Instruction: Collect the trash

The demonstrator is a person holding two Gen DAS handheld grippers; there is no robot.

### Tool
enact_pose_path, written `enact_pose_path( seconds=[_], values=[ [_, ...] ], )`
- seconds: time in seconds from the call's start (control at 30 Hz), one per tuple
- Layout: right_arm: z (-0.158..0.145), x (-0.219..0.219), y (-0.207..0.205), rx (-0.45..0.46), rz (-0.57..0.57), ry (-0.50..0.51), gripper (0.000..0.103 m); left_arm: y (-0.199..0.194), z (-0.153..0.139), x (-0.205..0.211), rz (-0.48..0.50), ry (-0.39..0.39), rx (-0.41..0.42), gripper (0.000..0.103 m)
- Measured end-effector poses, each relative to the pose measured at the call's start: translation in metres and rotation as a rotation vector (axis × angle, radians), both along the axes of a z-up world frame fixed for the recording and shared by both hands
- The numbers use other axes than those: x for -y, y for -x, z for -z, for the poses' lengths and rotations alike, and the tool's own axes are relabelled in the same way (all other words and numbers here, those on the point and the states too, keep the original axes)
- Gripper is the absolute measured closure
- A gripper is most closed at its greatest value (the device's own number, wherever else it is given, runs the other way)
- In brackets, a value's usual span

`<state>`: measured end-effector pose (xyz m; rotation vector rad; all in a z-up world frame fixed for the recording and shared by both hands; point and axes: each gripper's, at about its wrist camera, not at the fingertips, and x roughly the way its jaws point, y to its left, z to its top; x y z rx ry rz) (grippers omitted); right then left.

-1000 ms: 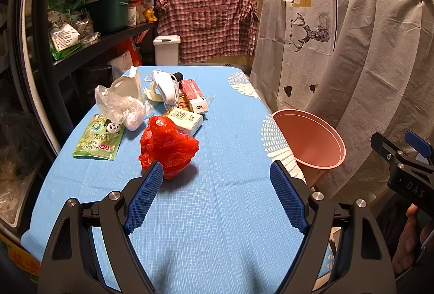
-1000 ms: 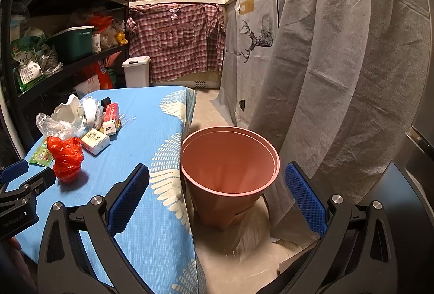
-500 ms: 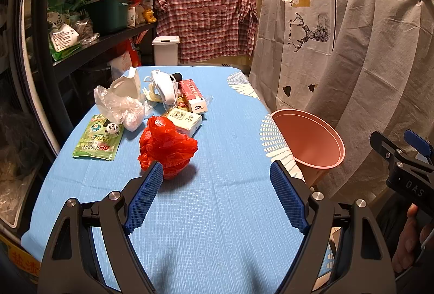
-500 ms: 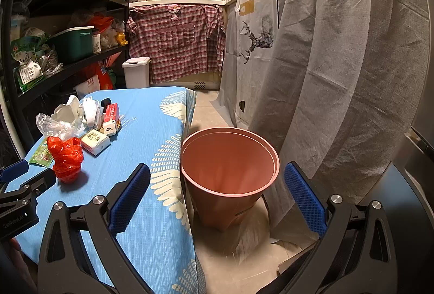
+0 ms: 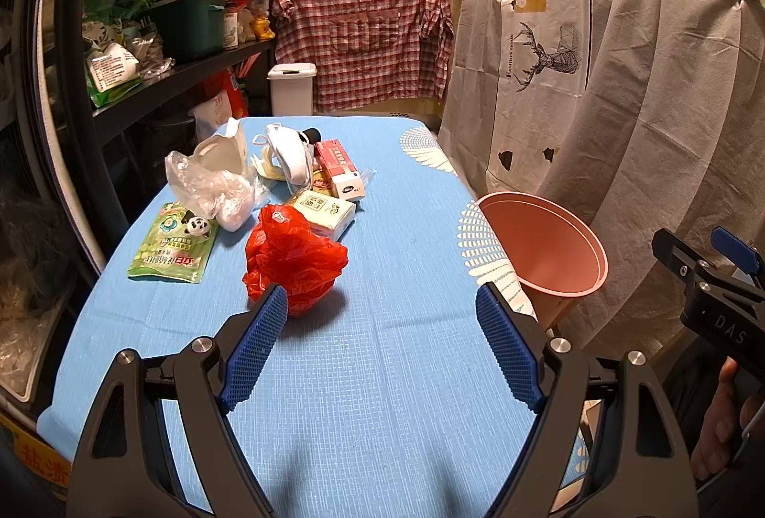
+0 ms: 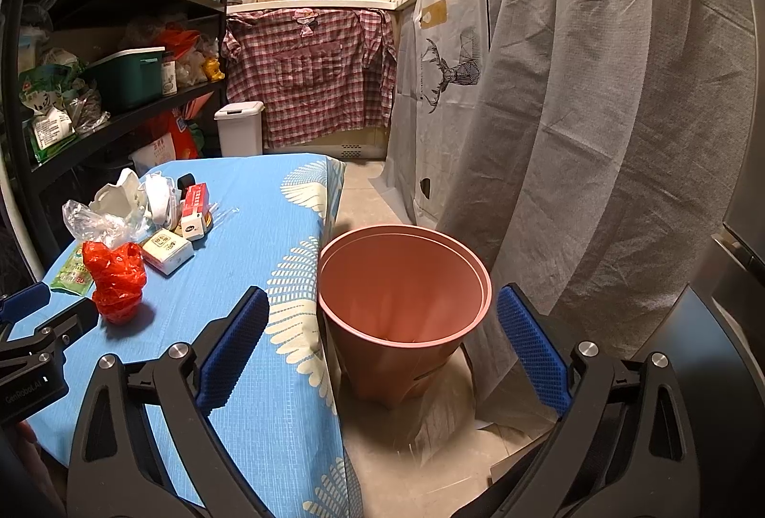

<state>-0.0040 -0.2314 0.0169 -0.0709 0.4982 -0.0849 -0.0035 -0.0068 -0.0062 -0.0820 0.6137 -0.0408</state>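
A crumpled red plastic bag lies on the blue tablecloth, just beyond my left gripper's left fingertip. Behind it lie a white box, a red and white box, a clear plastic bag, white masks and a green packet. My left gripper is open and empty over the table. A pink bin stands on the floor by the table's right edge. My right gripper is open and empty, in front of the bin. The red bag also shows in the right wrist view.
A dark shelf rack full of goods runs along the table's left side. Grey curtained counters stand on the right. A small white lidded bin and a plaid shirt are at the back.
My left gripper has shifted slightly towards the red bag. The right gripper has barely moved. Both stay open.
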Motion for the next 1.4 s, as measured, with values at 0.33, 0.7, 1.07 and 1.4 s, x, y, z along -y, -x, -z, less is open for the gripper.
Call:
enact_pose_path(
  seconds=[0.33,0.7,1.07,1.4],
  values=[
    [0.0,0.0,0.0,0.001,0.0,0.001,0.009,0.0,0.0,0.0,-0.001,0.0,0.0,0.024],
    [-0.013,-0.003,0.002,0.018,-0.039,-0.022,0.026,0.002,-0.007,-0.001,-0.024,0.032,-0.008,0.033],
    [-0.018,-0.04,-0.018,-0.007,-0.196,-0.11,0.053,-0.006,-0.002,-0.039,-0.126,0.054,-0.041,0.071],
    [-0.025,-0.103,-0.053,-0.019,-0.428,-0.181,0.061,-0.031,-0.019,-0.098,-0.193,-0.01,-0.049,0.077]
  ],
)
